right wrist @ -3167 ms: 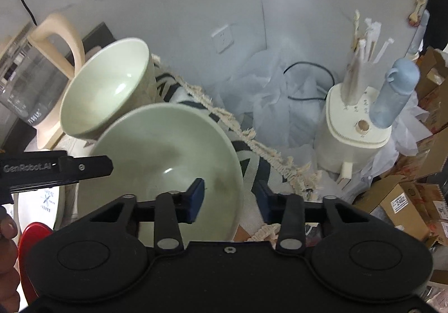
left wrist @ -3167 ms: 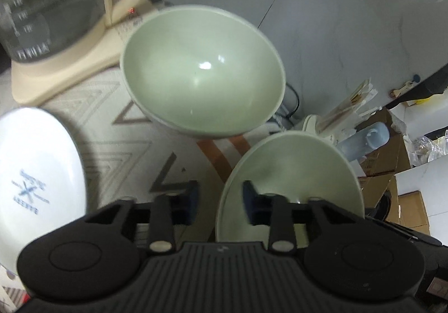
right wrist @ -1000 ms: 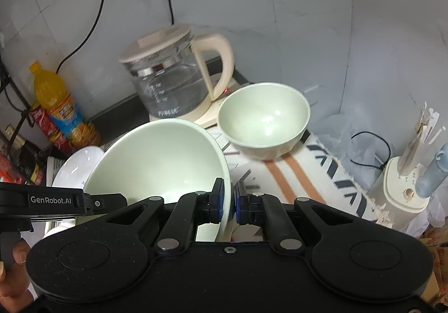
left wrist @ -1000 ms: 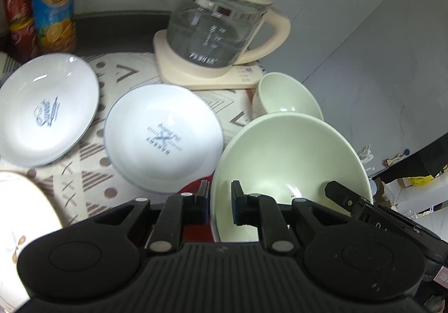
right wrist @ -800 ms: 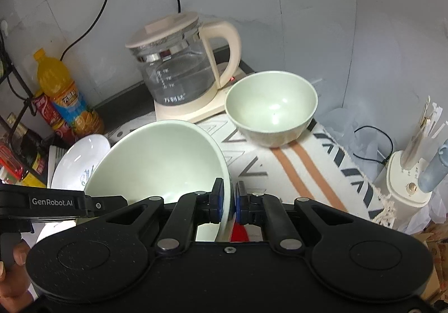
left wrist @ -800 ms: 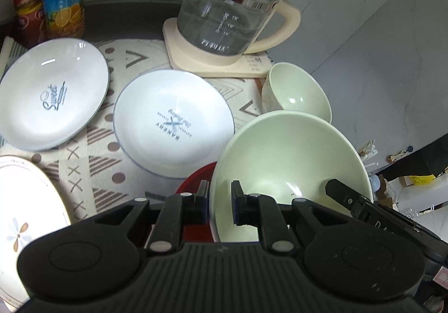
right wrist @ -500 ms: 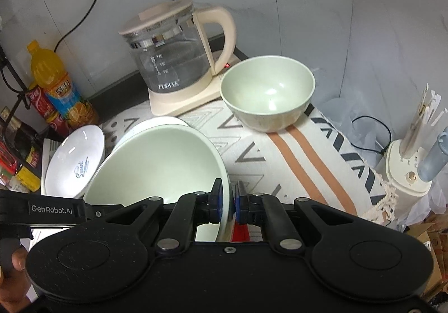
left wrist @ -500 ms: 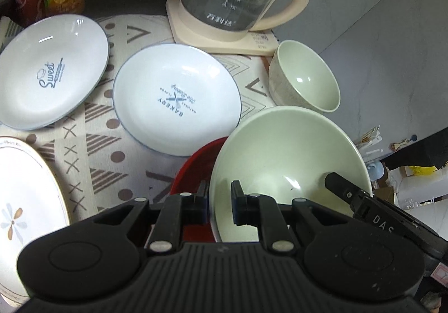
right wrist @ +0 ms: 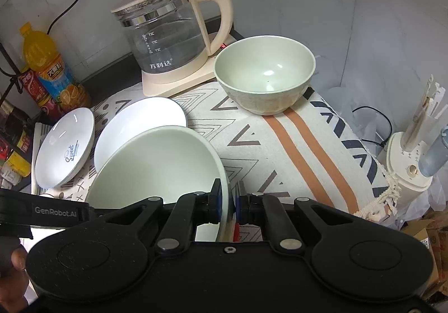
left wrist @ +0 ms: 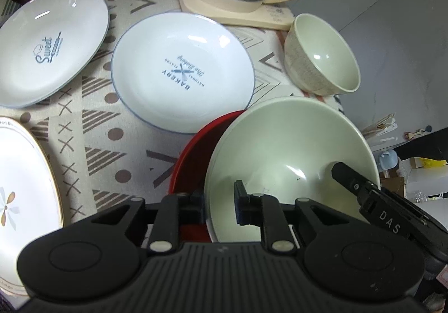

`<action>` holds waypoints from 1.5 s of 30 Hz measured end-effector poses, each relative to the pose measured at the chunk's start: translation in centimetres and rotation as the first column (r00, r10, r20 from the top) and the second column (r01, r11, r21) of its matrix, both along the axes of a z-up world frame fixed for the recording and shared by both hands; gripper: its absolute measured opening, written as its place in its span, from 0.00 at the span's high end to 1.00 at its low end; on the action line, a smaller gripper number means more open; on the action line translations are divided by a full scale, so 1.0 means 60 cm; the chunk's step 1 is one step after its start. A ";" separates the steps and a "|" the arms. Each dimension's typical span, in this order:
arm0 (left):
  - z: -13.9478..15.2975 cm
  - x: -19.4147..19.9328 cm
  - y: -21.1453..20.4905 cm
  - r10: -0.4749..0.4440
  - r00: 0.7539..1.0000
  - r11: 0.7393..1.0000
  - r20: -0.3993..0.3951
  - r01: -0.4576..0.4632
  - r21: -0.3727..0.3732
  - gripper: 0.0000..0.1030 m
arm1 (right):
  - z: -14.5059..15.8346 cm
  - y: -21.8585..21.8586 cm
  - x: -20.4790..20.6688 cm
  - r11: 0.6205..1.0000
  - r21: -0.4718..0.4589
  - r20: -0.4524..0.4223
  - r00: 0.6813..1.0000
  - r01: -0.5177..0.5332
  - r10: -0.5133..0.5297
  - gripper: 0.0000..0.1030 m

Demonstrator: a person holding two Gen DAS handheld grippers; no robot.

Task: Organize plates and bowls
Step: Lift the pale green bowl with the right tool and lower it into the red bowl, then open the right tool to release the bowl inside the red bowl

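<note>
The big green bowl [left wrist: 291,150] sits tilted over a red bowl [left wrist: 193,150] on the patterned cloth [left wrist: 92,131] that covers the surface. The left gripper [left wrist: 218,202] is letting go: its jaws are opening, with the bowl's rim between them and the pads not pressing. The right gripper [right wrist: 228,202] pinches the rim on the other side. A small green bowl [right wrist: 264,75] stands near the glass kettle [right wrist: 168,38]. Two white plates [left wrist: 183,69] lie beside the red bowl.
</note>
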State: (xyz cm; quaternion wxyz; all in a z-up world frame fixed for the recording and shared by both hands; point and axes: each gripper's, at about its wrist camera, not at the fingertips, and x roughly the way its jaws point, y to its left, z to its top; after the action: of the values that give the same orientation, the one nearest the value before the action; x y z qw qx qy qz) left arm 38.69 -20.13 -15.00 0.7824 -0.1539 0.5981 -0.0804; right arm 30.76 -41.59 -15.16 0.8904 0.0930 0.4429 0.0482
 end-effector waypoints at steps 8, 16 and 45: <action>-0.001 0.009 0.007 -0.005 0.999 1.000 -0.048 0.004 -0.003 0.72 | -0.008 0.009 0.004 0.999 -0.029 0.007 1.000 -0.029 0.029 0.91; 0.022 0.001 0.023 0.003 1.000 1.000 -0.028 -0.003 -0.025 0.71 | -0.014 0.016 0.006 0.998 -0.044 0.014 0.999 -0.037 0.037 0.90; 0.067 -0.071 0.071 0.042 0.991 0.999 0.129 -0.041 -0.012 0.33 | 0.016 0.004 -0.072 0.993 -0.018 0.022 0.993 0.113 -0.112 0.32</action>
State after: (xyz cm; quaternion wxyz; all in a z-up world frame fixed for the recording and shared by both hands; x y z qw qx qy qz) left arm 34.45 -15.89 -10.97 0.8202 -0.1644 0.5426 -0.0767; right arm 26.43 -41.34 -14.21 0.8972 0.1089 0.4281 -0.0054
